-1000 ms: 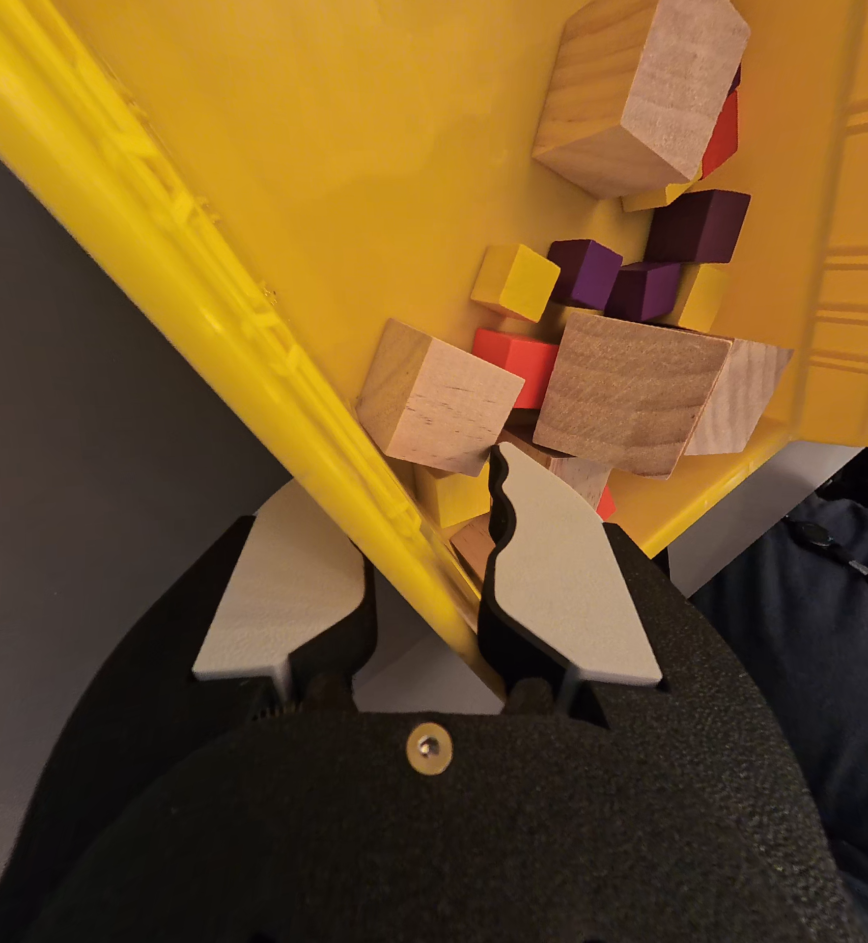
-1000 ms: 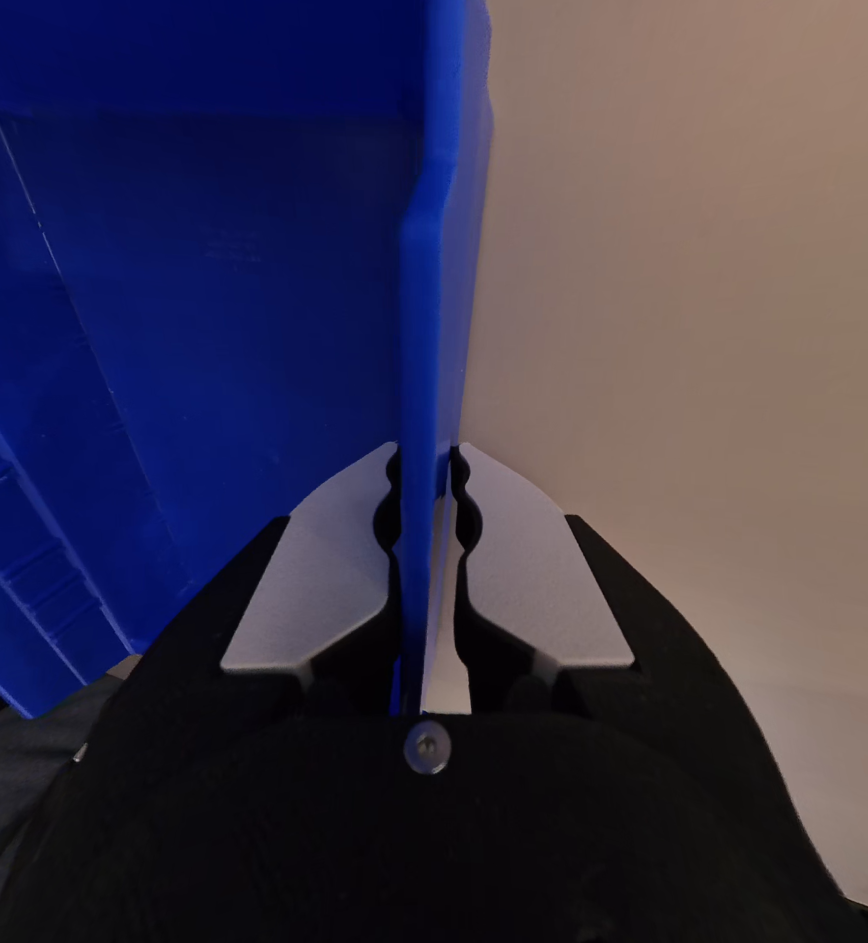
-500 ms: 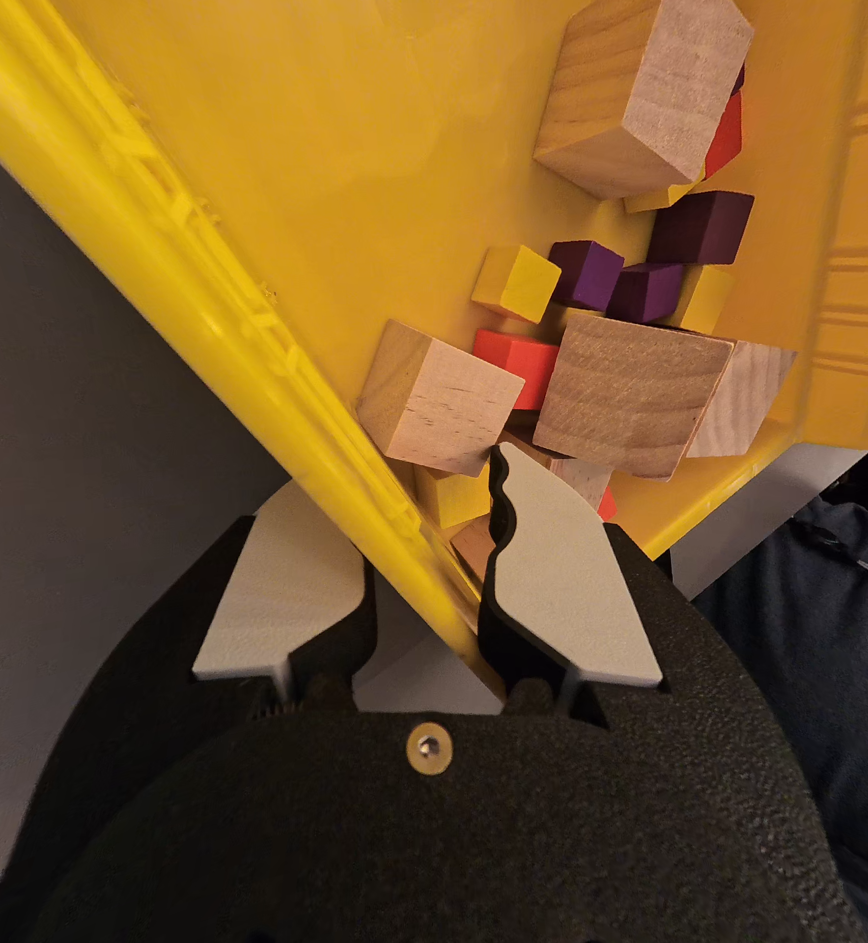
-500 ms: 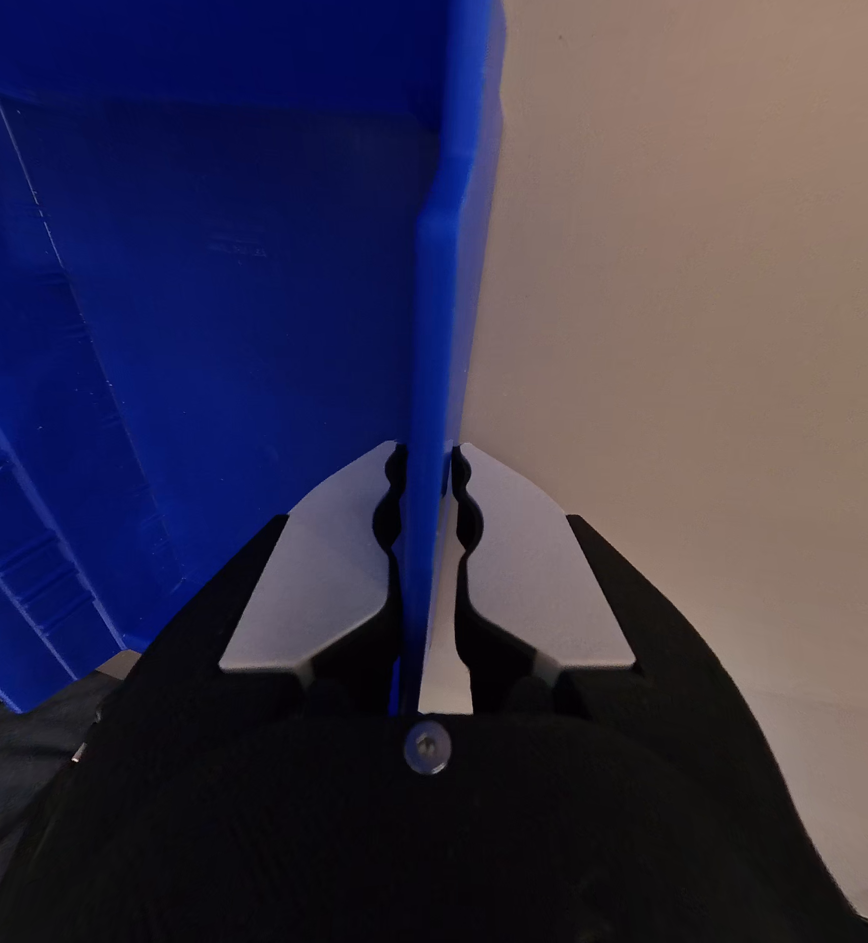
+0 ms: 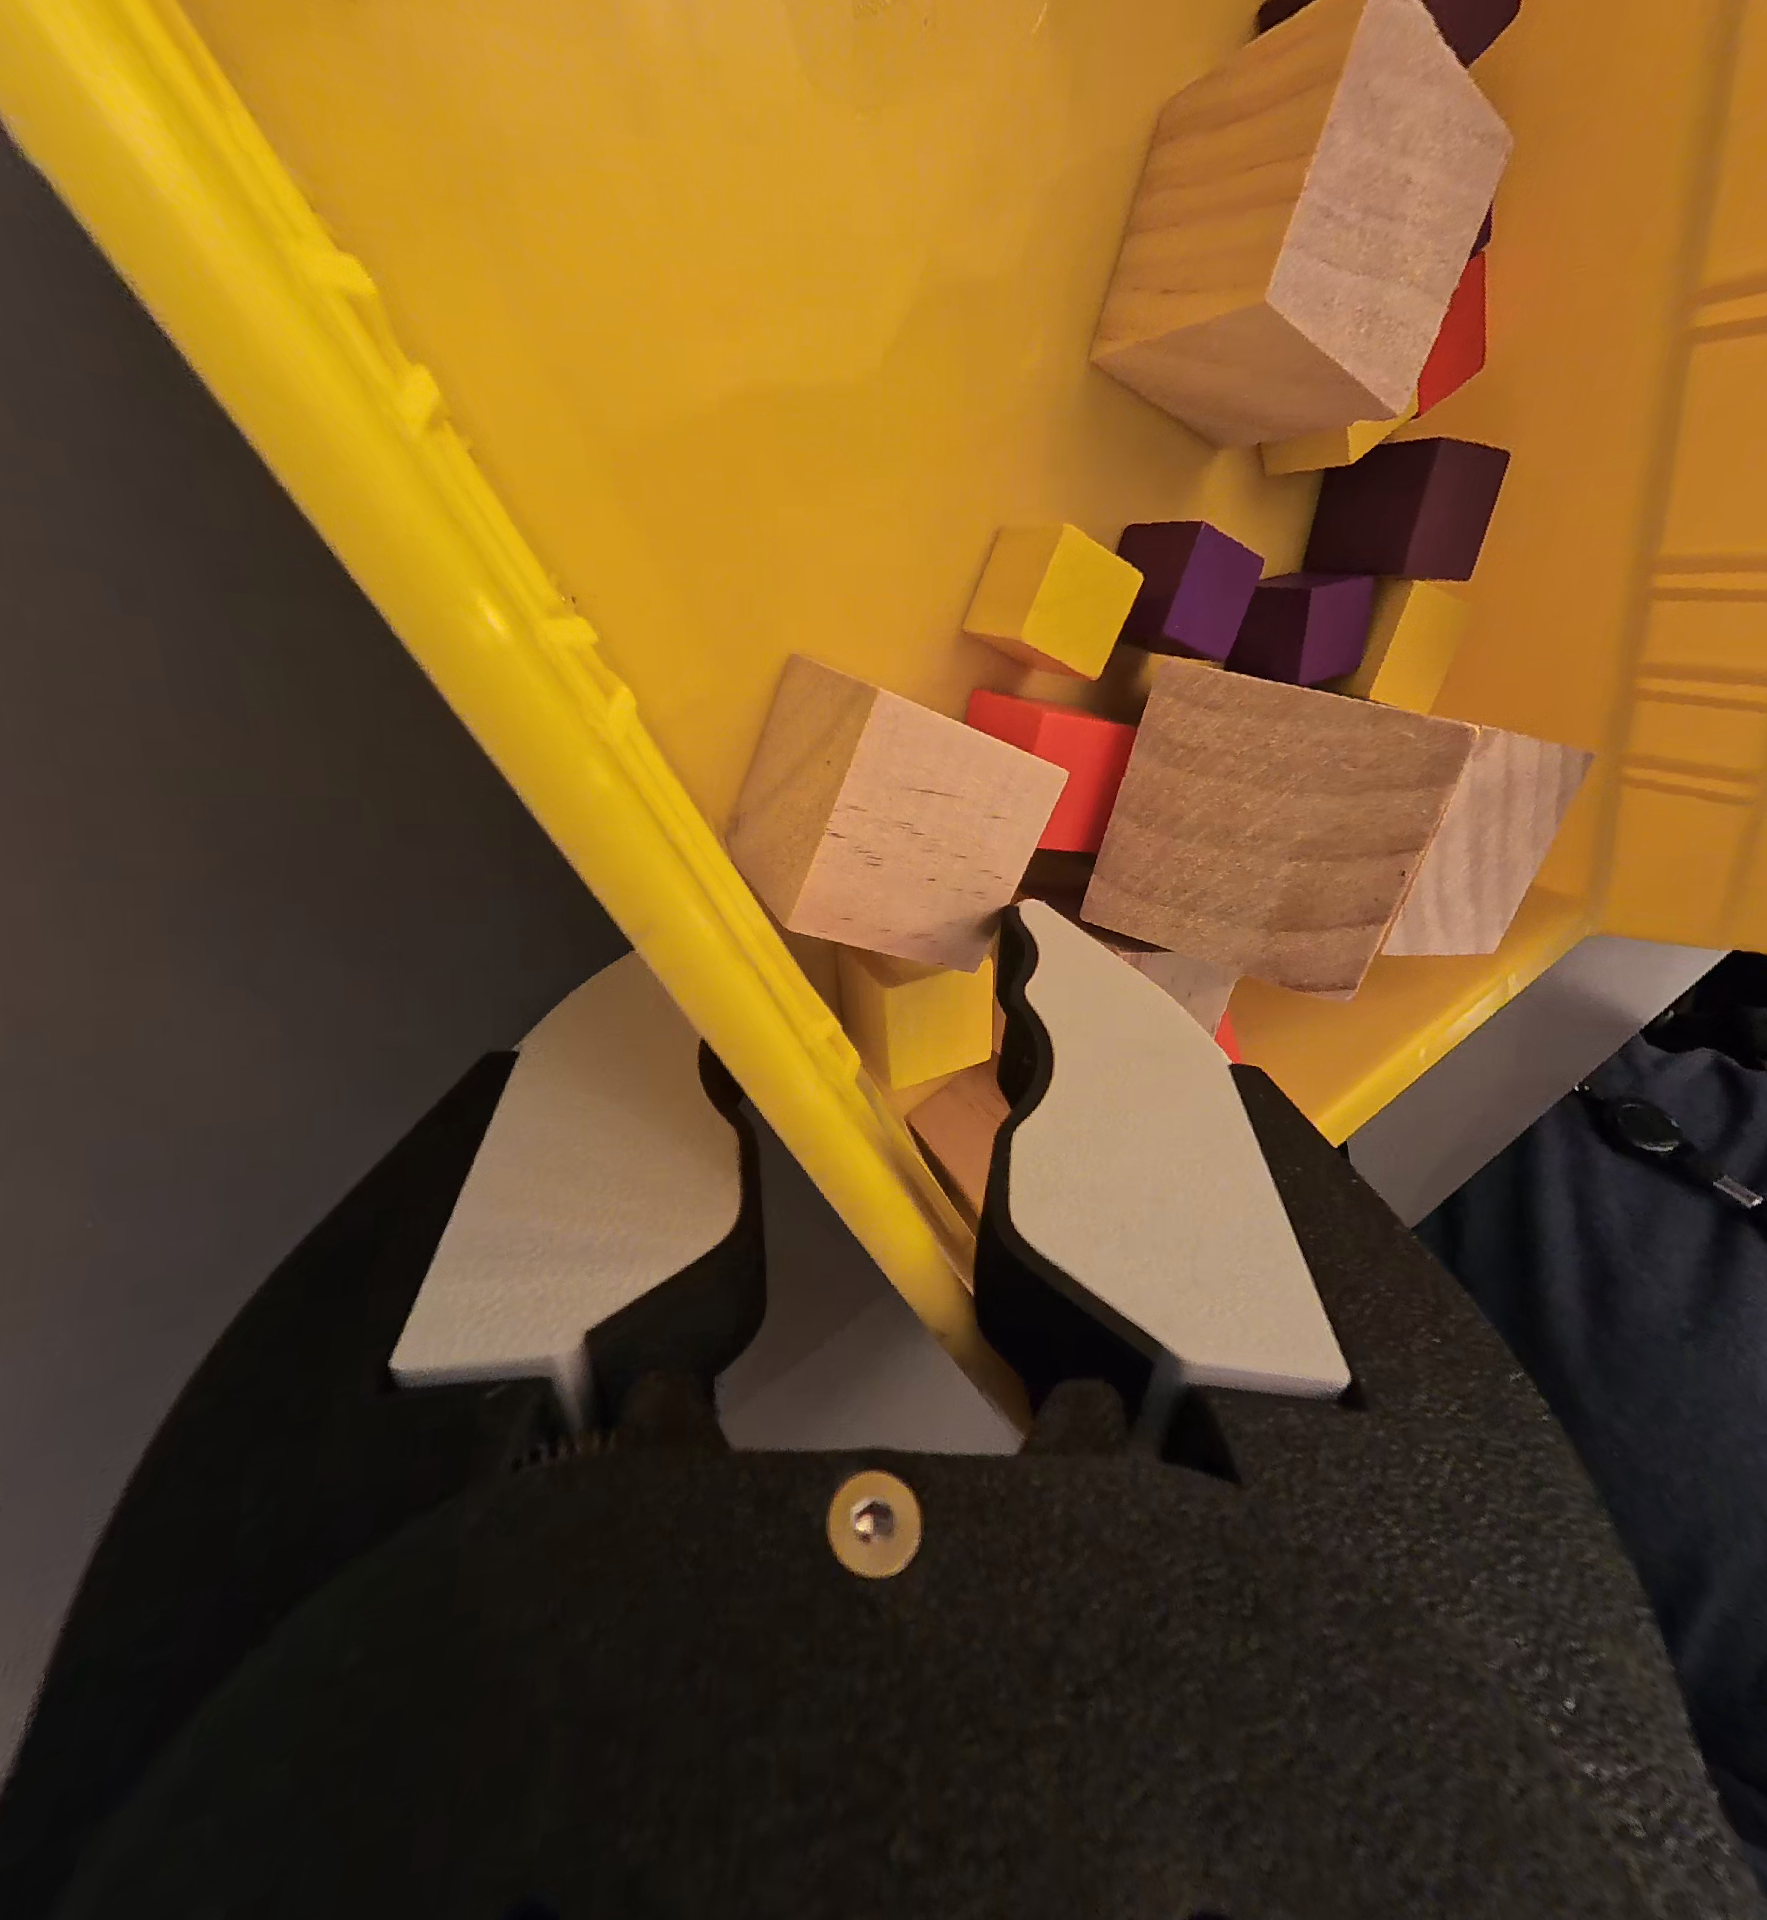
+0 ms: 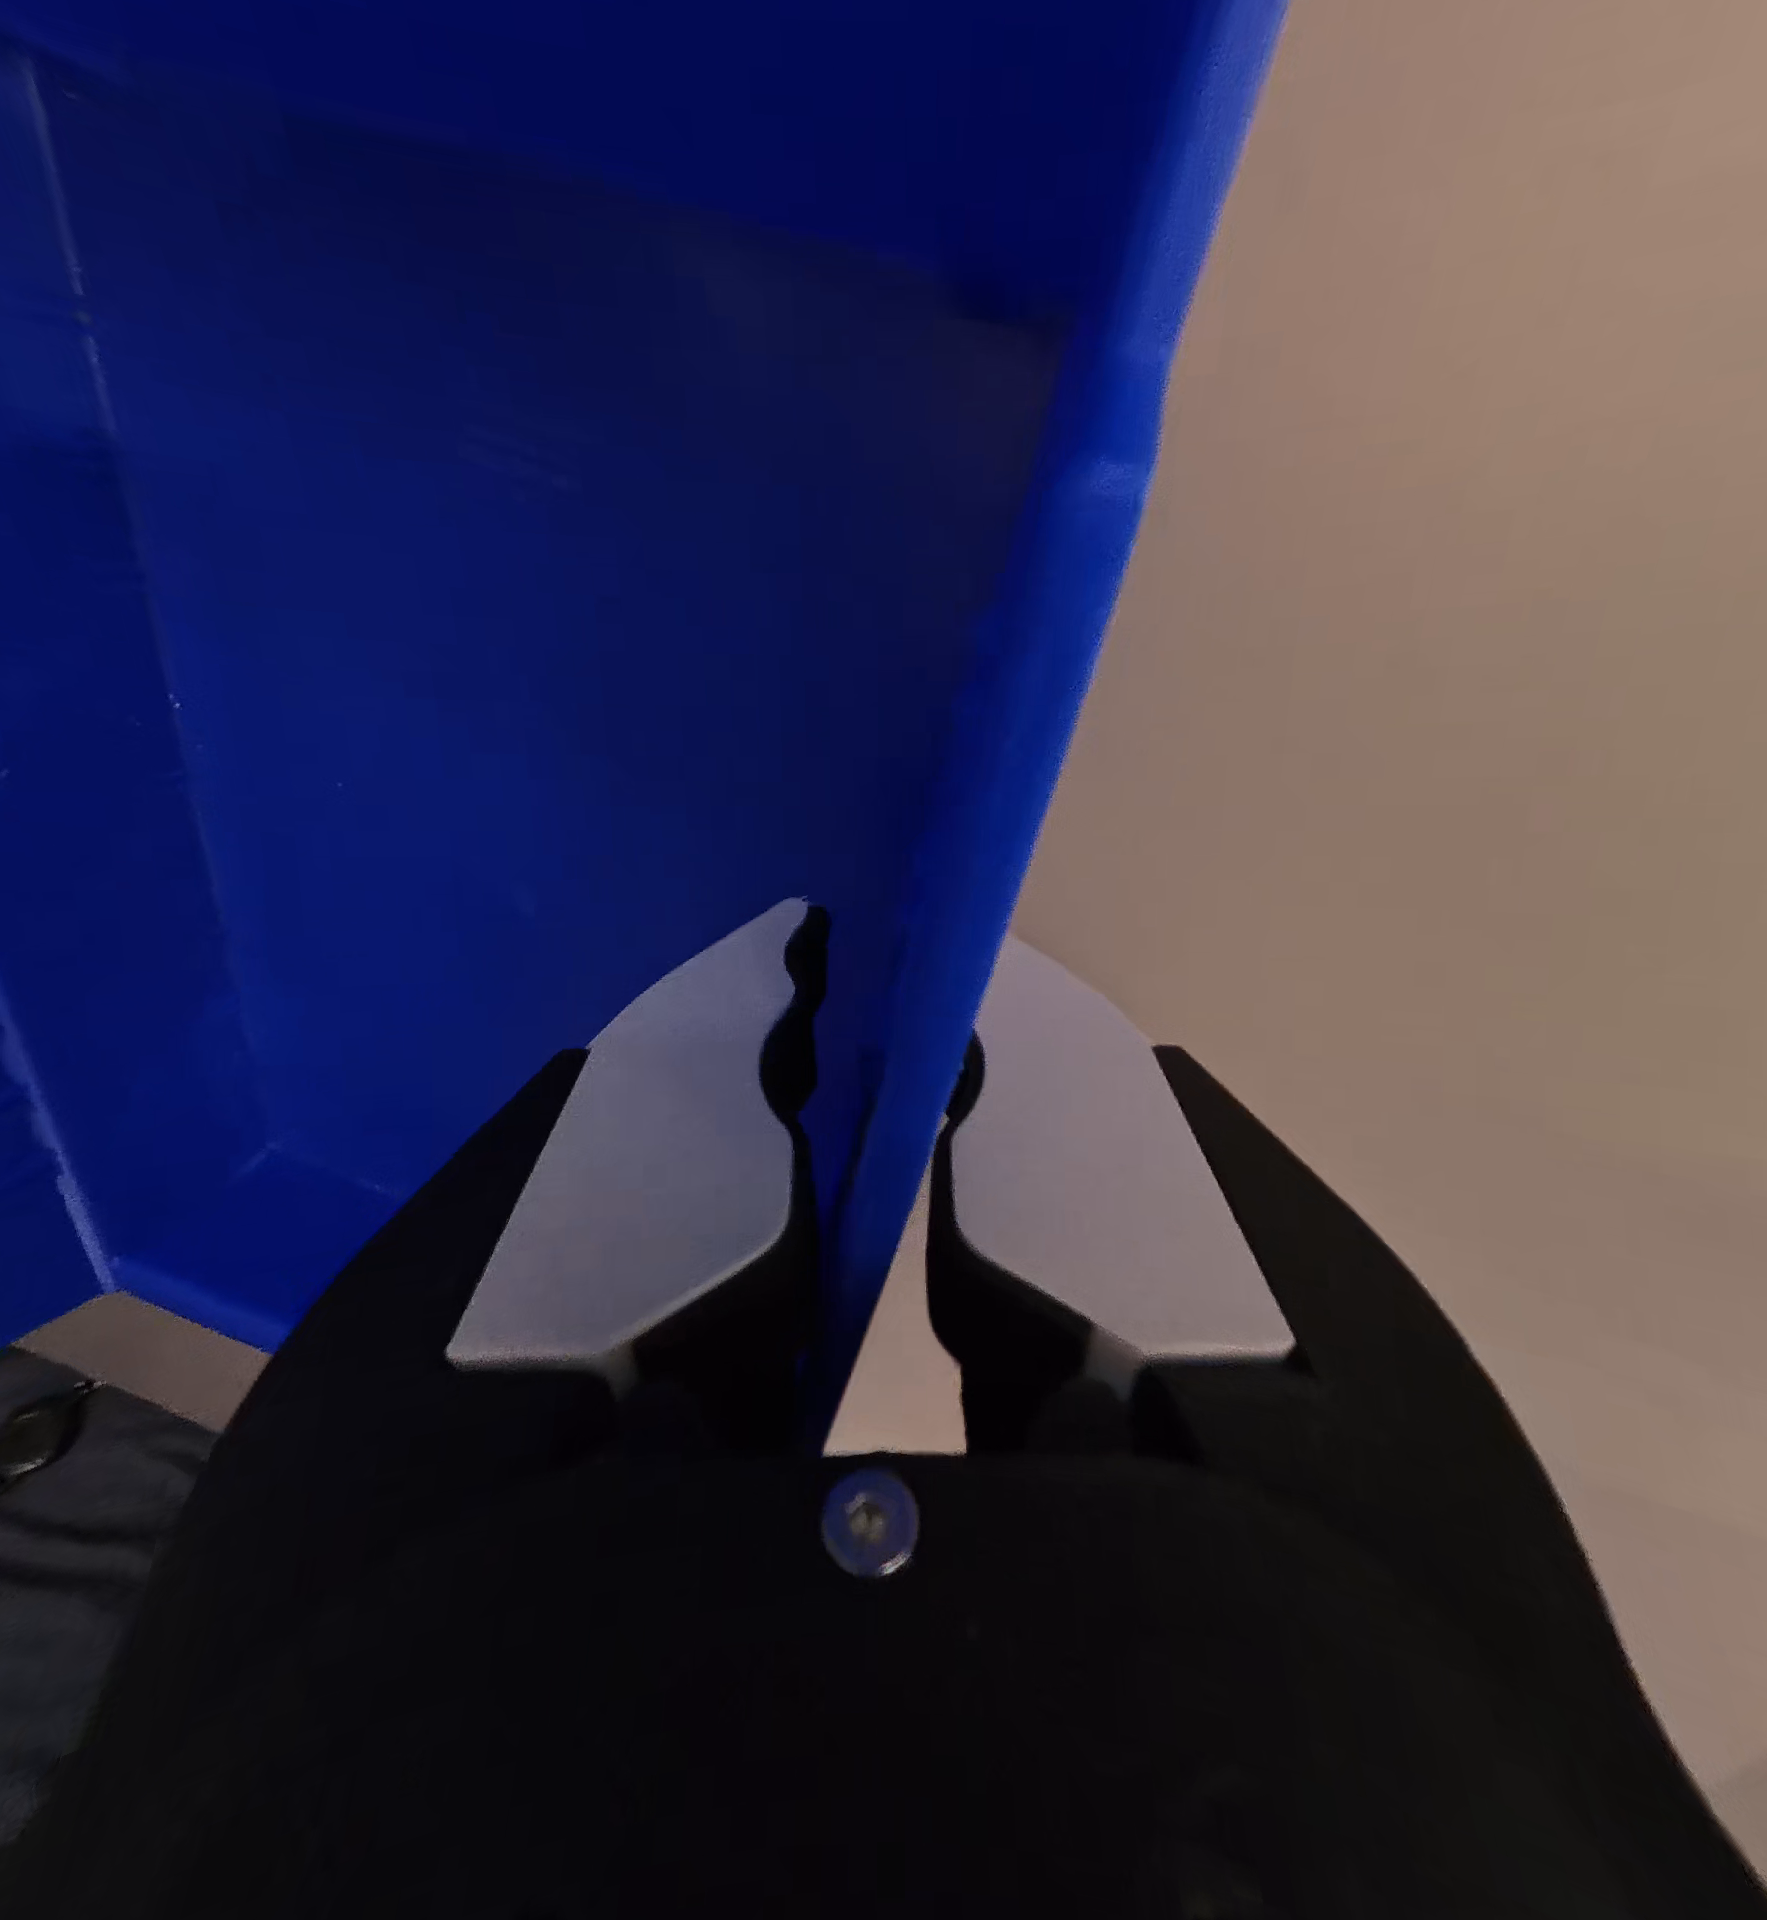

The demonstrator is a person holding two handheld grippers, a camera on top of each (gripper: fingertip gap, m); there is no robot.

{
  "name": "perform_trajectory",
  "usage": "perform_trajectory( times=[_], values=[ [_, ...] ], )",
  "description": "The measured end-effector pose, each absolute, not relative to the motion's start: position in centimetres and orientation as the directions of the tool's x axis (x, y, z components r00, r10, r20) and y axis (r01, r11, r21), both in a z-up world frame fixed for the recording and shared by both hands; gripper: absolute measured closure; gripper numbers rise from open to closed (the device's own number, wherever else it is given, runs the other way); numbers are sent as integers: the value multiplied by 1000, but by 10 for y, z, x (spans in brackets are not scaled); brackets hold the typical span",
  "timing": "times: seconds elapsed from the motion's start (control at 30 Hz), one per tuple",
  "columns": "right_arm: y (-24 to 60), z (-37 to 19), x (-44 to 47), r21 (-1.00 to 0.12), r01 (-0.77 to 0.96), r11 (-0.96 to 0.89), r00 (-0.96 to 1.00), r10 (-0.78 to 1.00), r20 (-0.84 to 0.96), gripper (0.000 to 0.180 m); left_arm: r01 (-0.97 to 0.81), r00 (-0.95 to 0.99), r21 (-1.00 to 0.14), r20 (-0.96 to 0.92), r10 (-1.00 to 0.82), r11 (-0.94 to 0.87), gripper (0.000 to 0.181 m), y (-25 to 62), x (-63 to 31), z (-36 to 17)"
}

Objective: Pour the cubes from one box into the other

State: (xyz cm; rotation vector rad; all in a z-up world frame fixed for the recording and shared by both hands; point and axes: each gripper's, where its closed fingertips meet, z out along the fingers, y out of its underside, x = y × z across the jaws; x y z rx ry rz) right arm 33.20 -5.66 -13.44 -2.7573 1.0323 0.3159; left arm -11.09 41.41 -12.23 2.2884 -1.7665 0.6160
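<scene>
The yellow box (image 5: 650, 364) fills the left wrist view, tilted, with its rim running diagonally. My left gripper (image 5: 827, 935) is shut on its side wall, one finger outside and one inside. Several cubes are heaped in the box's low corner by the inner finger: big wooden ones (image 5: 900, 821), small yellow (image 5: 1055, 597), purple (image 5: 1196, 603) and red (image 5: 1066, 748). My right gripper (image 6: 900, 925) is shut on the side wall of the blue box (image 6: 546, 623). The part of the blue box's inside that shows holds no cubes.
A white table edge (image 5: 1481, 1091) and a person's dark blue trousers (image 5: 1637, 1299) show below the yellow box. A dark grey surface (image 5: 131, 727) lies to its left. A beige wall (image 6: 1481, 727) lies right of the blue box.
The blue box's wall now leans to the right between my right fingers, with motion blur. The yellow box and its cubes have shifted only slightly.
</scene>
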Motion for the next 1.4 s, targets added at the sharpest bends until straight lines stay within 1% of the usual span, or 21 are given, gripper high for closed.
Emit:
perform_trajectory(
  times=[0.13,0.2,0.3,0.37,0.43,0.47,0.5,0.57,0.63,0.7,0.73,0.83,0.9,0.97,1.07,1.2,1.3,1.4],
  values=[
    [-56,-118,344,-210,-637,-742,771,-605,-200,158,-956,209,-97,433,-877,-275,135,416,-110,-122],
    [-55,-99,356,-305,-609,-732,788,-602,-131,156,-955,215,-93,437,-873,-282,135,418,-111,-122],
    [-51,-60,366,-475,-547,-689,800,-597,-55,154,-952,223,-93,437,-871,-291,135,420,-110,-122],
    [-41,-22,366,-640,-472,-606,804,-594,-31,151,-946,234,-103,438,-868,-307,134,421,-109,-121],
    [-29,25,355,-811,-345,-472,817,-576,-12,151,-924,254,-146,459,-851,-355,132,422,-105,-116],
    [-23,48,344,-876,-269,-402,830,-557,1,151,-909,260,-176,470,-844,-378,133,425,-103,-112],
    [-19,69,332,-924,-191,-331,839,-543,21,150,-893,260,-213,471,-843,-395,133,428,-102,-108],
    [-15,105,308,-979,-52,-196,857,-512,57,147,-857,252,-305,454,-855,-415,133,437,-102,-94],
    [-11,129,287,-995,10,-95,875,-481,55,137,-801,238,-429,413,-879,-418,133,448,-103,-74],
    [-6,139,274,-999,10,-51,893,-450,32,126,-722,223,-560,368,-903,-407,136,455,-107,-48],
    [-3,141,268,-999,10,-41,903,-429,27,123,-673,212,-627,345,-914,-393,136,456,-110,-33],
    [2,147,258,-999,44,23,913,-408,30,123,-490,181,-817,246,-952,-304,138,451,-120,16],
    [6,155,252,-991,80,111,927,-374,33,134,-374,172,-896,187,-967,-240,137,440,-128,43],
    [7,160,252,-985,91,148,923,-384,27,139,-282,206,-943,123,-971,-179,137,432,-138,62],
    [4,158,254,-984,145,100,899,-428,89,140,-144,285,-986,37,-958,-81,137,422,-154,82],
    [-5,159,259,-983,179,46,863,-487,135,140,48,345,-999,-5,-939,23,136,408,-172,100],
    [-9,165,256,-980,194,54,853,-503,141,140,73,361,-997,15,-932,12,126,408,-176,97],
    [-9,168,253,-980,187,72,856,-501,127,139,140,326,-990,41,-945,6,127,404,-174,103]
  ],
)
